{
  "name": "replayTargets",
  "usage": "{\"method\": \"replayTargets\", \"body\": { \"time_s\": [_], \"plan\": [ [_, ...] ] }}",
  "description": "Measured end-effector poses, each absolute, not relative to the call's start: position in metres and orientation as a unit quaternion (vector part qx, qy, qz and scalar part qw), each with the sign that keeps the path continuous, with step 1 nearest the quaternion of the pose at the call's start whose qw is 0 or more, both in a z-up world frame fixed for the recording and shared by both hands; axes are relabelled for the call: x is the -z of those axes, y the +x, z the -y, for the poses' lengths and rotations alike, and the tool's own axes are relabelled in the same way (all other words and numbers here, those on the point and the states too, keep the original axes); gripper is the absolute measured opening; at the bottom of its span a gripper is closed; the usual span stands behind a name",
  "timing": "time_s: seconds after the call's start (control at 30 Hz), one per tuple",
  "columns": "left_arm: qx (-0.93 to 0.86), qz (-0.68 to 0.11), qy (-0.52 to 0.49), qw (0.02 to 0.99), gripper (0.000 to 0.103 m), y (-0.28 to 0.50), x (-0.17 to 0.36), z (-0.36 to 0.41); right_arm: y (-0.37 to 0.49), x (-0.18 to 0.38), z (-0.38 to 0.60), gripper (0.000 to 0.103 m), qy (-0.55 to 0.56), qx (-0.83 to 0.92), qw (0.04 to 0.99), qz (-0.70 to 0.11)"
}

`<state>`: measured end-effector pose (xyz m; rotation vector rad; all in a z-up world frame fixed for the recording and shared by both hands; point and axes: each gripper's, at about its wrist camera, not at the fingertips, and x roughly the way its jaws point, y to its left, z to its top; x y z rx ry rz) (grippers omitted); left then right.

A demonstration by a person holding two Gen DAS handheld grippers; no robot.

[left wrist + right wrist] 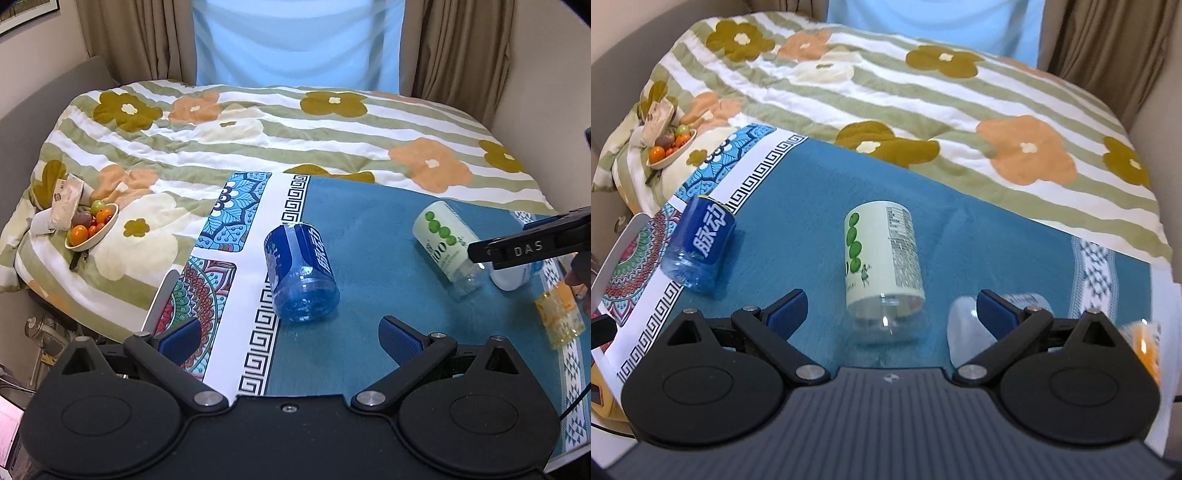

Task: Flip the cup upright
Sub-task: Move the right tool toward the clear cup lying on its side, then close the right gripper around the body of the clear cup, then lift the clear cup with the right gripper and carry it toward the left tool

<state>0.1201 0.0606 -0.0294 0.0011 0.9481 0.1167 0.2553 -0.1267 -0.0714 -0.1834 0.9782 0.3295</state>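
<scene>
While both grippers hung over the blue mat (369, 229) with their jaws spread wide and nothing between them, each had its own cup lying almost dead ahead. The blue cup (301, 273) lay on its side straddling the mat's white key-pattern border, its long axis running roughly away from the left gripper (290, 338), closed base toward the pads and the far end pointing at the bed. The white cup with green dots (882, 258) lay on its side further right on the mat, its axis likewise pointing away from the right gripper (890, 310), clear base nearest the fingers. By my judgement each arm was the nearer one for the cup in front of it, and a grasp across the body would need the jaws to straddle the cup's width. Only the left view showed the right gripper's finger (524, 249) reaching in beside the white cup, and a yellow glass (559, 317) at the mat's edge. Closer in, the right view showed a pale translucent cup (967, 332), blurred, just behind its right finger (997, 312). A fruit bowl (92, 229) sat well apart on the quilt (258, 140).
</scene>
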Motion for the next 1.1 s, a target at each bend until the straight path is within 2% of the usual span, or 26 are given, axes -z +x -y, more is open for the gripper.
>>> {"method": "replayTargets", "body": {
  "time_s": [0.53,0.63,0.77,1.1],
  "plan": [
    [-0.056,-0.485,-0.004,0.873,0.103,0.146,0.051,-0.070,0.312,0.123,0.097,0.102,-0.127,-0.173,0.833,-0.511],
    [-0.057,-0.486,-0.002,0.872,0.103,0.147,0.053,-0.070,0.315,0.130,0.096,0.099,-0.128,-0.171,0.827,-0.520],
    [-0.058,-0.486,-0.003,0.872,0.103,0.148,0.053,-0.071,0.315,0.134,0.094,0.078,-0.128,-0.174,0.820,-0.530],
    [-0.055,-0.480,0.002,0.876,0.103,0.145,0.050,-0.069,0.306,0.125,0.095,0.077,-0.111,-0.179,0.826,-0.523]
  ]
}}
